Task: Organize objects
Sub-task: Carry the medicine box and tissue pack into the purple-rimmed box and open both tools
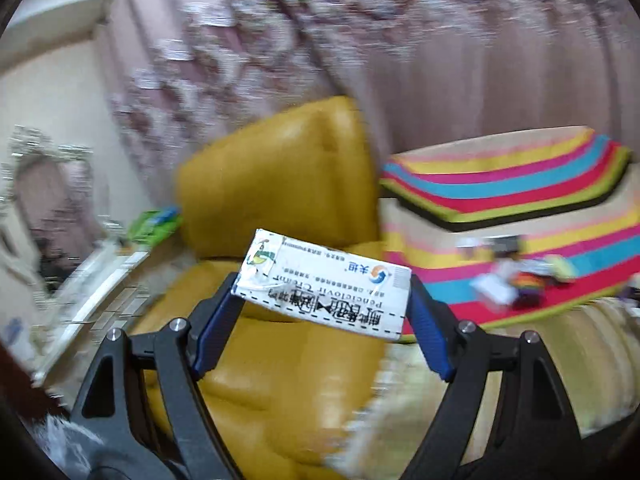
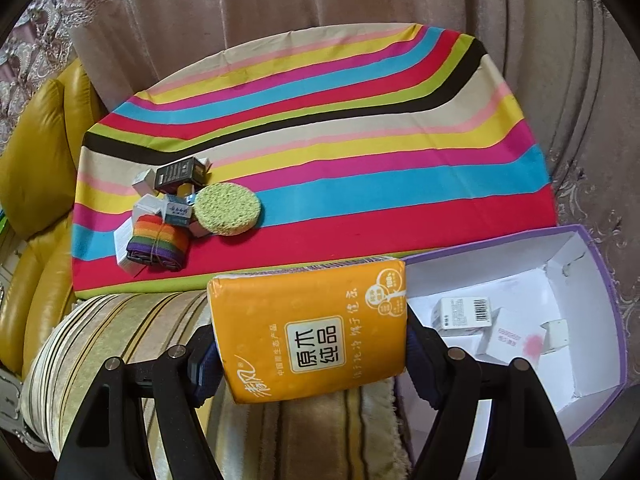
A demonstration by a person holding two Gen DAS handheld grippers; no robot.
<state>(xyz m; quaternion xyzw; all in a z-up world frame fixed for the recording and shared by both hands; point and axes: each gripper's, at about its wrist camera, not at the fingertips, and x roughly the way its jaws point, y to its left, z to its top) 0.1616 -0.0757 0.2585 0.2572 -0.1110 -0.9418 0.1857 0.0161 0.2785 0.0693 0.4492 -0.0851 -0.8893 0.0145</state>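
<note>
My left gripper [image 1: 322,294] is shut on a white medicine box [image 1: 324,284] with black print, held in the air in front of a yellow armchair [image 1: 280,184]. My right gripper [image 2: 310,332] is shut on an orange tissue pack [image 2: 310,328], held above a striped sofa arm, just left of a white open box with a purple rim [image 2: 600,280]. That box holds several small white cartons [image 2: 466,310]. On the striped cloth [image 2: 360,120] lie a green round sponge [image 2: 228,210], a rainbow strap roll [image 2: 158,242], a black box [image 2: 180,174] and small cartons.
Pink curtains [image 2: 280,0] hang behind the striped table. The yellow armchair [image 2: 36,168] stands left of it. The beige striped sofa arm [image 2: 120,332] lies below the right gripper. A white ornate cabinet [image 1: 80,280] and a green packet [image 1: 154,222] are at far left in the left wrist view.
</note>
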